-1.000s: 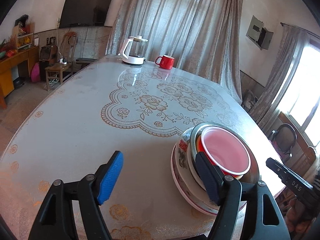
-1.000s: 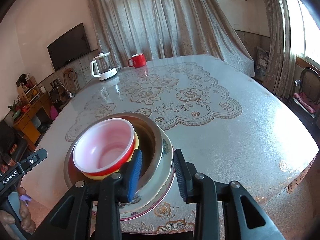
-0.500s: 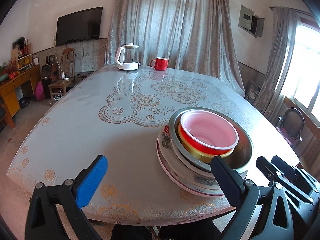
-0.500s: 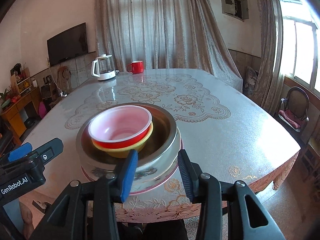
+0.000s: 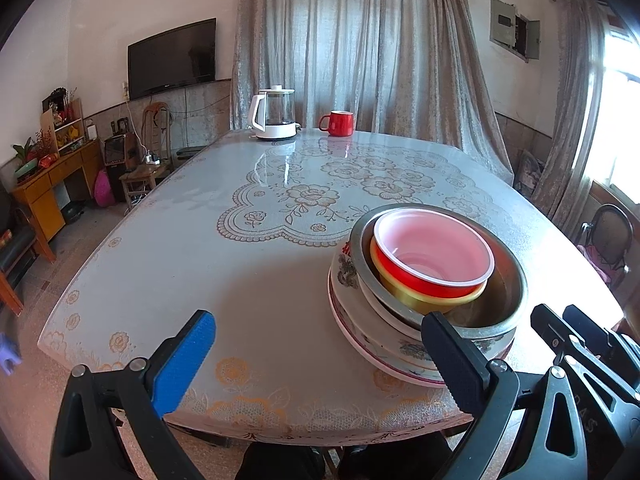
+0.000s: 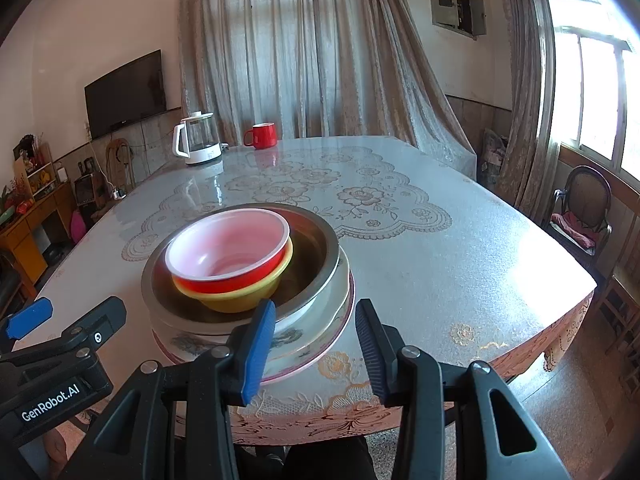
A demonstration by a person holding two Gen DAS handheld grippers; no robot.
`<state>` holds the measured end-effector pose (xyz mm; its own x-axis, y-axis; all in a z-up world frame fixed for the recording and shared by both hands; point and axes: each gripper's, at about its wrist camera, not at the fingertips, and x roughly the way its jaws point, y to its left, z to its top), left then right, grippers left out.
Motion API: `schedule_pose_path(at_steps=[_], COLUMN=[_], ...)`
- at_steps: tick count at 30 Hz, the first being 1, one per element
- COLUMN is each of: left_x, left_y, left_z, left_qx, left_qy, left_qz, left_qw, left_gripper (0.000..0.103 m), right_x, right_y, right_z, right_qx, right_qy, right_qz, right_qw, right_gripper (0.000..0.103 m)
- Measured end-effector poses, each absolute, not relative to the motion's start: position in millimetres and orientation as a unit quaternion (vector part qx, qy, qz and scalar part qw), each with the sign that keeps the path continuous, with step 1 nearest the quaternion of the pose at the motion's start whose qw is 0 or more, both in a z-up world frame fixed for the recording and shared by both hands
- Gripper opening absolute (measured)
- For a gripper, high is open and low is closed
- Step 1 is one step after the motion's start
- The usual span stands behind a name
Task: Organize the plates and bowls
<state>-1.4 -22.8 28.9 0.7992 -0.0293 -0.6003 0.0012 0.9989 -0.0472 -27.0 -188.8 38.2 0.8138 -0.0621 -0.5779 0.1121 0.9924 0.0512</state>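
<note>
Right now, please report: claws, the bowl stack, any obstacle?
Left claw wide open, empty. Right claw open, empty. Bowl stack nested on plate, near table edge. Nothing in the way.

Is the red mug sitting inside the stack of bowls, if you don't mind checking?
No, the red mug stands at the table's far end beside the kettle, well apart from the stack of bowls.

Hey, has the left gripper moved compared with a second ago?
Yes. The left gripper has pulled back toward the near edge of the table; its jaws have just been opening, away from the bowl stack, with nothing between them.
</note>
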Motion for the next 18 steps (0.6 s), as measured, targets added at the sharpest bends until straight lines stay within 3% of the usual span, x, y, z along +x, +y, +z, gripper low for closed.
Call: schedule_pose_path(at_steps=[18], left_x=[-1.3], left_y=[-25.9], left_z=[23.4], left_qx=[-0.015], left_qy=[0.324], left_qz=[-0.008], left_qw=[0.946], left_gripper=[0.103], right_x=[-21.6], right_y=[-189.0], right_z=[29.9], right_qx=[0.044], right_qy=[0.312], right_qz=[-0.036], right_qw=[0.948], right_gripper=[0.042])
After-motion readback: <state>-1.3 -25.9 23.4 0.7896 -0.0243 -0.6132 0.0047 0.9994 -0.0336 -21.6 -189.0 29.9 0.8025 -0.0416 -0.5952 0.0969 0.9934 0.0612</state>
